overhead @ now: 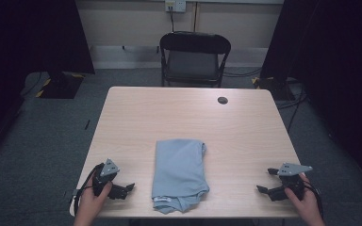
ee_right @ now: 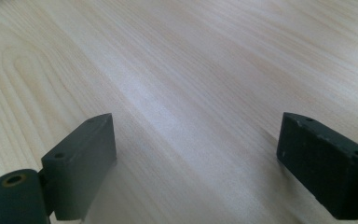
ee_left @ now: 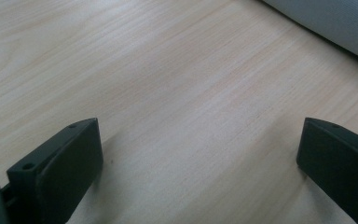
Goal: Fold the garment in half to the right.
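A light blue-grey folded cloth (overhead: 179, 173) lies on the wooden table (overhead: 193, 117), near its front edge and about mid-width. My left gripper (overhead: 129, 188) rests on the table to the left of the cloth, held by a hand, jaws wide apart and pointing toward it. In the left gripper view the gripper (ee_left: 200, 135) has only bare wood between its jaws, and the cloth's edge (ee_left: 331, 23) lies beyond them at the upper right. My right gripper (overhead: 264, 181) sits to the right of the cloth, apart from it. Its jaws (ee_right: 196, 133) stand open over bare wood.
A small dark round mark (overhead: 222, 100) sits near the table's far right corner. A black folding chair (overhead: 194, 56) stands behind the far edge. Dark panels flank both sides of the room, with a stand base (overhead: 60, 84) on the floor at the left.
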